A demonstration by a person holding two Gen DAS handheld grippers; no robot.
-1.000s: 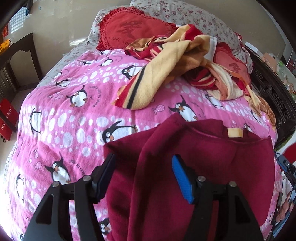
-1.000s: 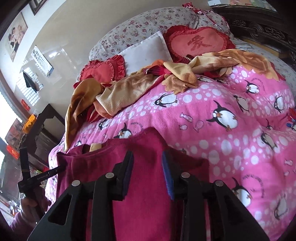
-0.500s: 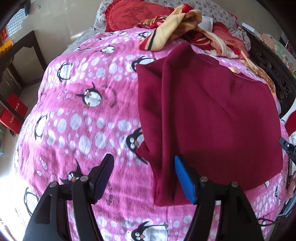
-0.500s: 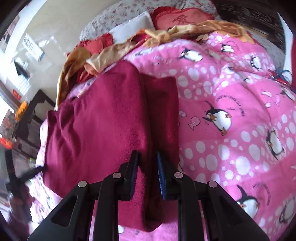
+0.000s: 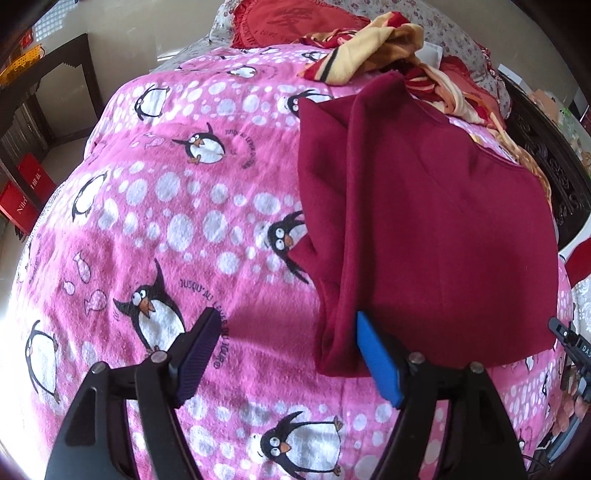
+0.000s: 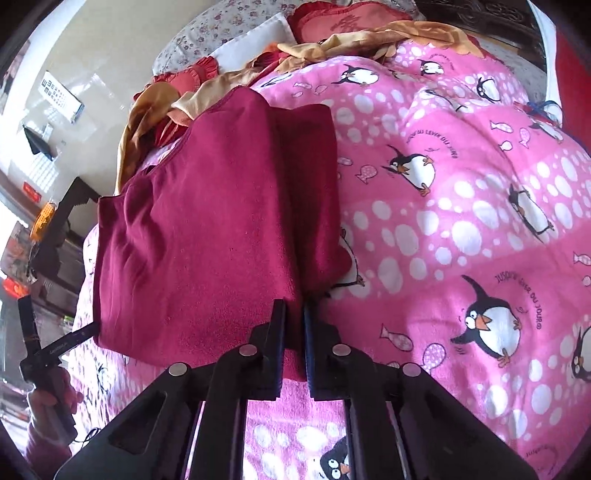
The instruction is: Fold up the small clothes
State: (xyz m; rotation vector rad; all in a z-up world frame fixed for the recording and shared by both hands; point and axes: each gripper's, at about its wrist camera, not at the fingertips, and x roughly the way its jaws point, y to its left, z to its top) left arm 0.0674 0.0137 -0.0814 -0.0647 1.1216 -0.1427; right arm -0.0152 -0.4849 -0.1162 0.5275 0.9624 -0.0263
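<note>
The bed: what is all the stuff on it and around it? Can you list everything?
maroon garment: one, dark red, spread on the blanket, near edge pinched by right tongs
penguin blanket: one, pink, covers the bed
striped clothes pile: one, yellow and red, behind the garment
heart cushions: at least two, red, at the headboard
white pillow: one, between cushions
left tongs: open, over blanket
right tongs: shut on garment
</note>
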